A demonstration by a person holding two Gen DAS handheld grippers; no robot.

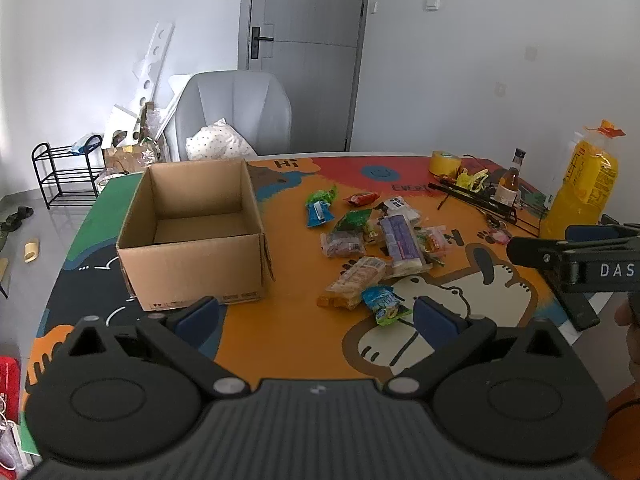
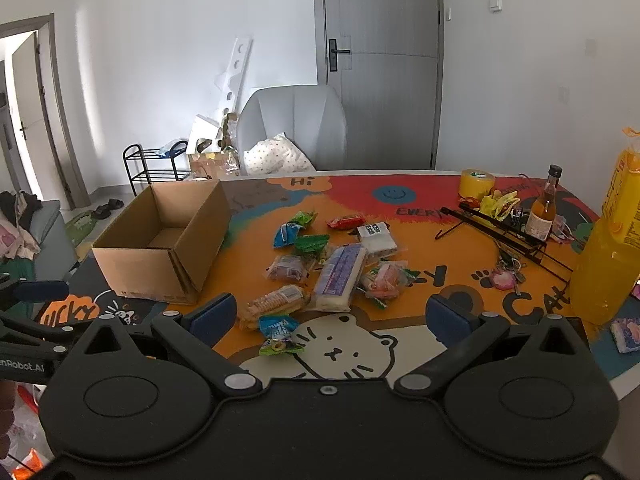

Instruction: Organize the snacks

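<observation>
On the tabletop [image 2: 420, 248], spread right tongs [image 2: 328, 314] are best lowered squarely over the blue packet [image 2: 278, 334] just ahead; left tongs [image 1: 316, 314] are spread, empty.

White walls [image 2: 168, 60] close the room, with a grey door [image 2: 382, 64] shut at the back and a black handle [image 2: 336, 54] on its left edge. A light switch [image 2: 495, 1] sits on the wall to its right. A grey chair [image 2: 296, 120] stands behind the table [image 2: 420, 248], a spotted cushion [image 2: 276, 156] on its seat. Left of the chair, white boards [image 2: 236, 76] lean against the wall above a heap of packaging [image 2: 212, 156]. A black rack [image 2: 150, 168] stands on the grey floor [image 1: 48, 224]. At the far left an open doorway [image 2: 24, 112] lets in daylight. Sandals [image 2: 106, 209] lie near it.
</observation>
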